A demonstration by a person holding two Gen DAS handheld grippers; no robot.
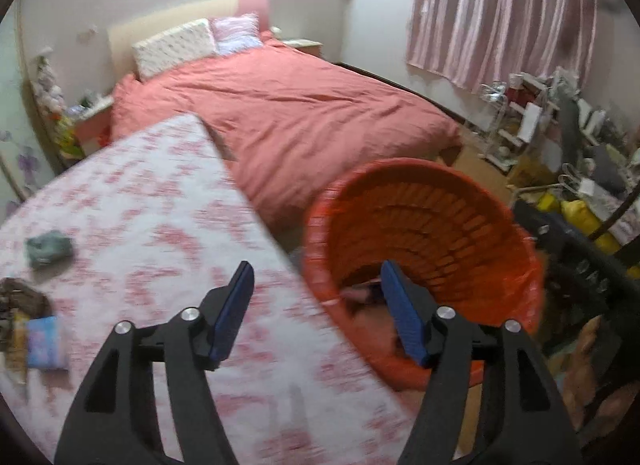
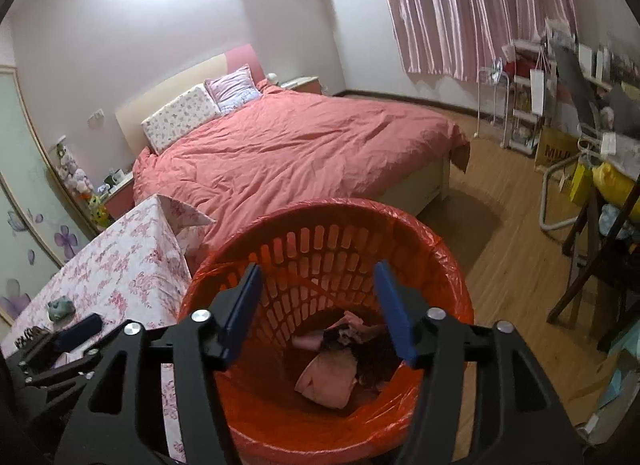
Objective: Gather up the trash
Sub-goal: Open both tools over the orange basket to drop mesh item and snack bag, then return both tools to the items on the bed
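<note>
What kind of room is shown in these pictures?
Most likely a home bedroom: a made bed with pillows, striped curtains, and a floral-clothed table beside an orange trash basket.

The floral-clothed table [image 1: 168, 201] carries a grey-green wad [image 1: 49, 248] and wrappers [image 1: 44, 341].

Orange slotted bin [image 2: 328, 249] upright beside table, pink crumpled trash [image 2: 328, 377] inside

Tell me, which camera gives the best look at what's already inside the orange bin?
The right wrist view. It looks down into the orange bin, so the pink crumpled trash on the bottom shows sharply between the open right gripper. The left wrist view is blurred and catches the bin from the side, with only a smear inside.
</note>
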